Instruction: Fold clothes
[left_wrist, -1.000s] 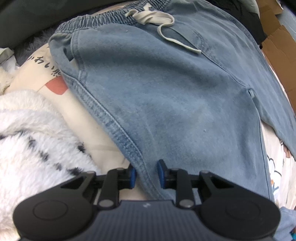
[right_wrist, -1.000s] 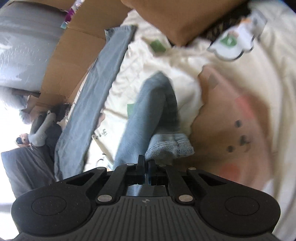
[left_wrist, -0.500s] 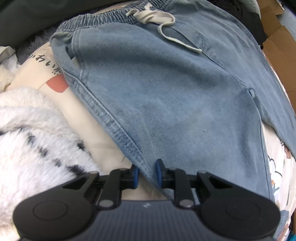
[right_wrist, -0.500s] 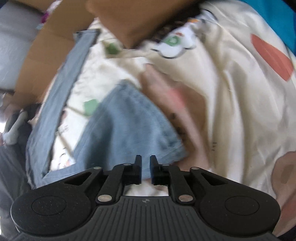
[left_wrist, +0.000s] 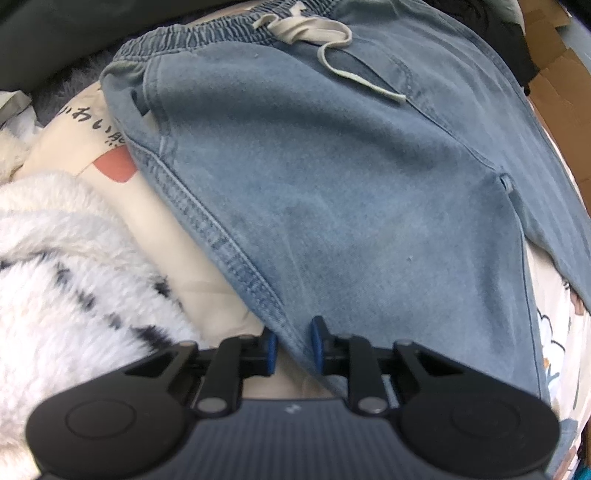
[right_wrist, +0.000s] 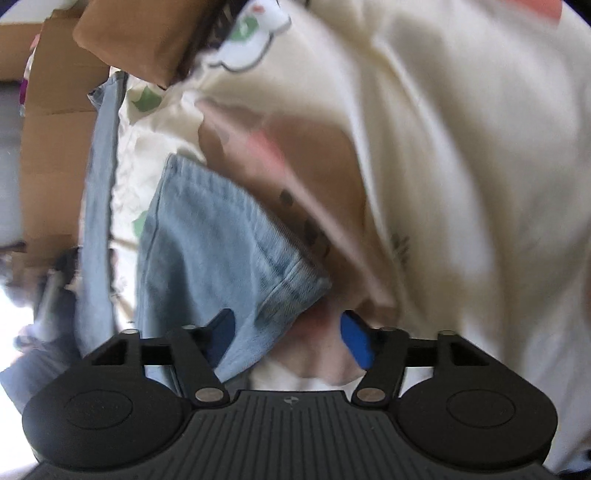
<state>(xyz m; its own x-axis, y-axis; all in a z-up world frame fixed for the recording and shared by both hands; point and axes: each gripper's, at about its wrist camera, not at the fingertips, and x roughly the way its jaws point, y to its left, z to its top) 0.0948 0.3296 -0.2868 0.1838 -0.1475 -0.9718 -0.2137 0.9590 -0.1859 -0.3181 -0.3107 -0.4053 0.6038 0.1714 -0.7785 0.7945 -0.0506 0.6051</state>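
L gripper (left_wrist: 293, 345) sits at 6 o'clock of the left wrist view, jaws nearly closed, pinching the side seam of the jeans (left_wrist: 351, 192); denim fills the narrow gap and both blue pads look pressed on it. From there the jeans spread up toward 12: one leg panel, crotch seam at 3, then the elastic waistband (left_wrist: 229, 35) w/ drawstring (left_wrist: 325, 40) at 12. They lie face up and fairly flat on the cream sheet (left_wrist: 177, 236). A fluffy white blanket (left_wrist: 62, 266) bunches at 8–9, just beside the seam.

R gripper (right_wrist: 286, 334) is also at 6 in its own view, jaws wide, having just been opening. The leg hem (right_wrist: 291, 288) lies between the fingers, nearer the left one, but the pads aren't pressing it, so it's released, not held. That leg runs from the hem up toward 10–11 over the sheet (right_wrist: 443, 147). Past it, at 9–10, a second strip of denim (right_wrist: 98, 177), prob. the other leg, stretches along the cardboard (right_wrist: 55, 140). Far part of this view is blurred.

Progress, as a judgement: early. Jeans are laid out and a leg end has been set down, but no fold shows in either view; legs lie apart, not stacked. Left to do: bring one leg over the other, then fold lengthwise hem to waist. Can't tell if other clothes are waiting.
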